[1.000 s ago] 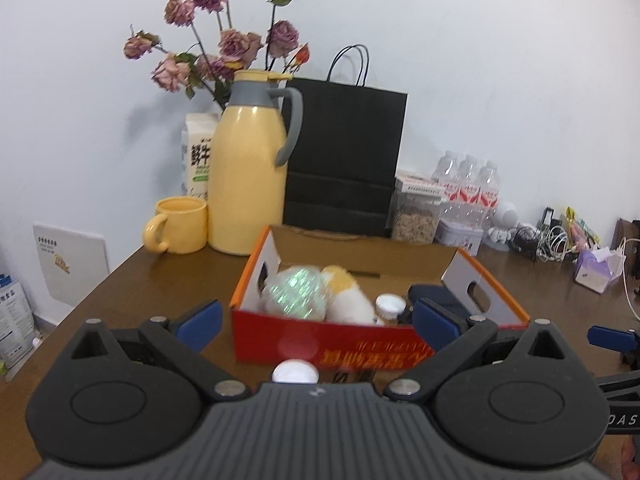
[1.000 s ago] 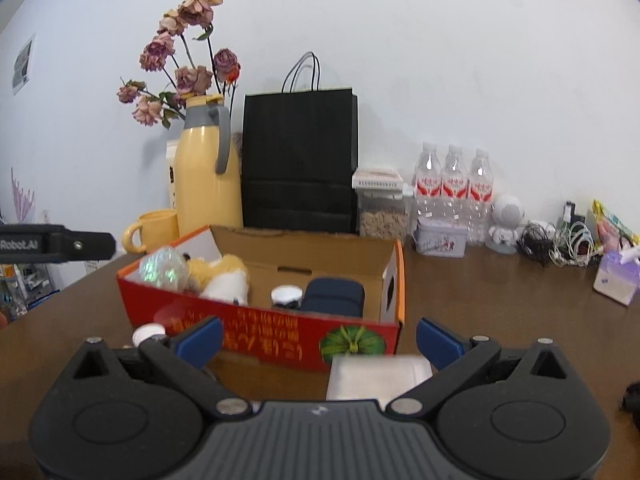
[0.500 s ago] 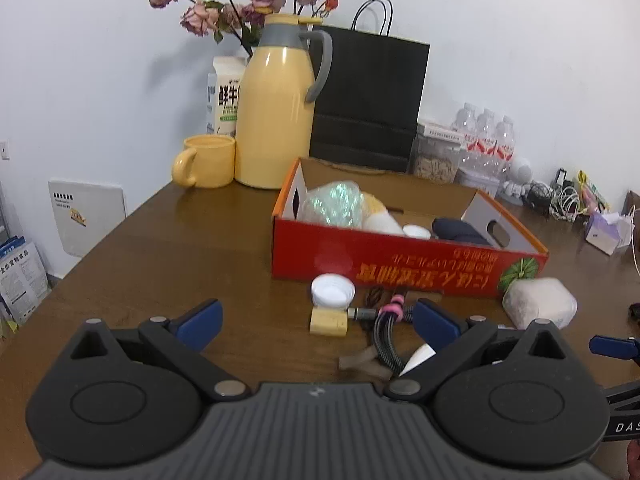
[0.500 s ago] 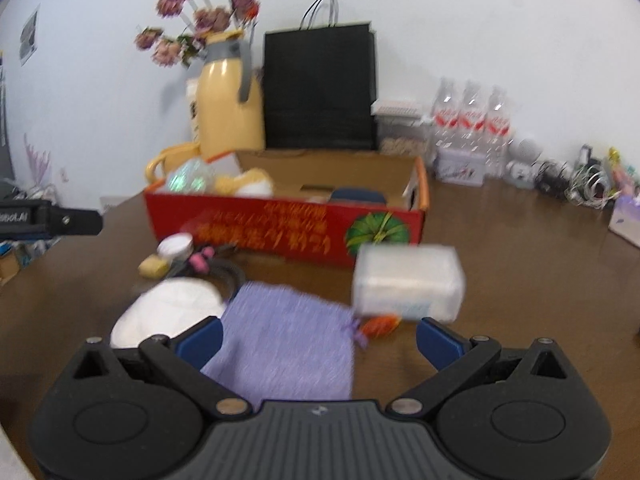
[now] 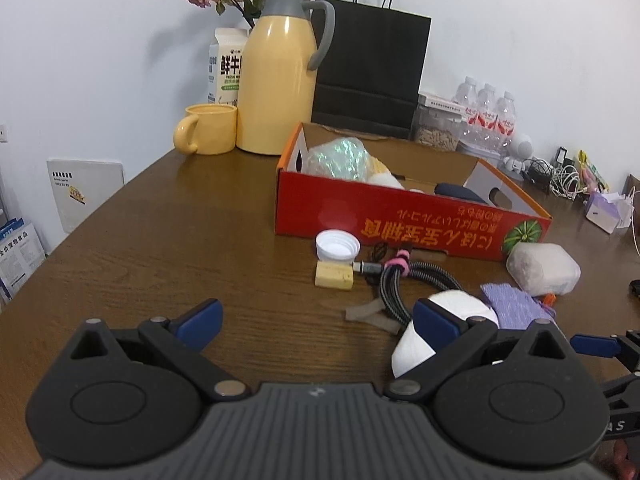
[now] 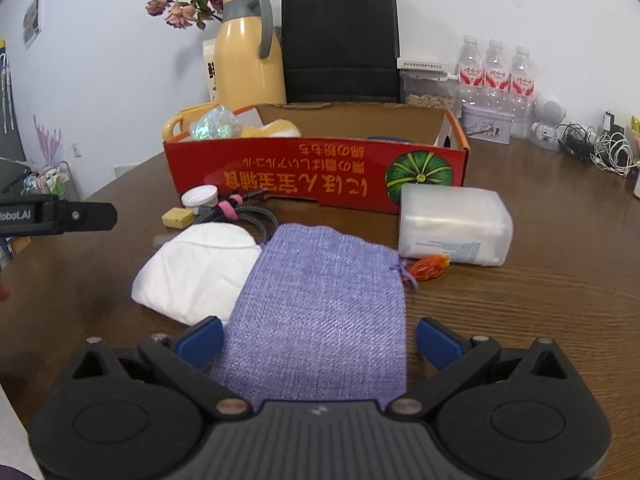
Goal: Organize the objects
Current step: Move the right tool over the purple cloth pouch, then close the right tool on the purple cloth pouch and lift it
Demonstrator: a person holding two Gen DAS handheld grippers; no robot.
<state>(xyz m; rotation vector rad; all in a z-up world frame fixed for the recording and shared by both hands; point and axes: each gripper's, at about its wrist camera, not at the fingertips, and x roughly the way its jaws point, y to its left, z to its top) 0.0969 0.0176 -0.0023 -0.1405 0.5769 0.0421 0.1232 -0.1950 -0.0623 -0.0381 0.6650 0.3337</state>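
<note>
Task partly done, by my reading: several items sat in the red cardboard box with a pumpkin print [image 6: 316, 176], and a scatter remained on the brown wooden table [image 5: 168, 236] in front of it.

Loose items, left to right in the right wrist view: a small yellow block [image 6: 177, 217], a white plastic screw cap [image 6: 200, 197], a braided dark cable bundle with a pink tie [image 6: 246, 213], a folded white cloth item [image 6: 196, 268], a flat lilac woven drawstring pouch [image 6: 324, 312], a small orange wrapped piece [image 6: 430, 266] and a translucent plastic tub lying on its side [image 6: 454, 225]. All were still to be boxed.

Box contents, left to right: an iridescent crinkled wrapper [image 5: 338, 158], a yellow-and-white plush thing [image 5: 382, 174], a dark blue object [image 5: 458, 192]. The far right part looked free.

My left gripper [image 5: 316, 320] had its jaws apart, holding nothing, over bare table short of the cable. My right gripper [image 6: 320, 340] was likewise spread and empty, its jaws straddling the near end of the pouch, which I judged the likely next pick.
</note>
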